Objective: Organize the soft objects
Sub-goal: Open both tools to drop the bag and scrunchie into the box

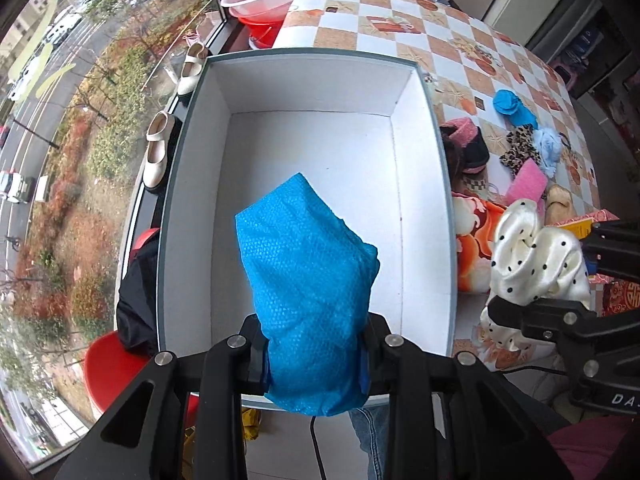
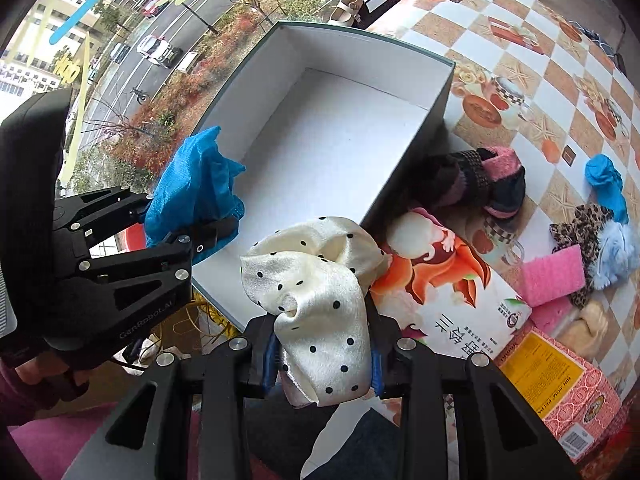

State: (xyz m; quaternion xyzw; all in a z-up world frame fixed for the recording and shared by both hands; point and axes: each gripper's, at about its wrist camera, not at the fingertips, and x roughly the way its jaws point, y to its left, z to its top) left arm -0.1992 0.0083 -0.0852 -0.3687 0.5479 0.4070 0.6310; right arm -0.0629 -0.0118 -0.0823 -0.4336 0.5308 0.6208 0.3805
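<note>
a wide white box (image 1: 316, 152) with a grey rim lies open beyond the left gripper's (image 1: 316, 360) fingers, its floor bare and its four walls all in sight. the left gripper points straight down over the near end of the box, its fingers clamped on a crumpled blue cloth (image 1: 308, 292) that stands up between them. just past the box's right wall, soft things crowd the checked tablecloth (image 1: 400, 12): a dark and pink slipper (image 1: 466, 144), a leopard print scrunchie (image 1: 520, 146), a pink sponge (image 1: 528, 184). the right gripper (image 2: 326, 364) tilts steeply down at the box's near corner, beside the left gripper, its fingers shut on a cream polka dot cloth (image 2: 316, 296) bunched between them. to the right of its fingers lies a flat printed carton (image 2: 448, 284), touching the box wall.
</note>
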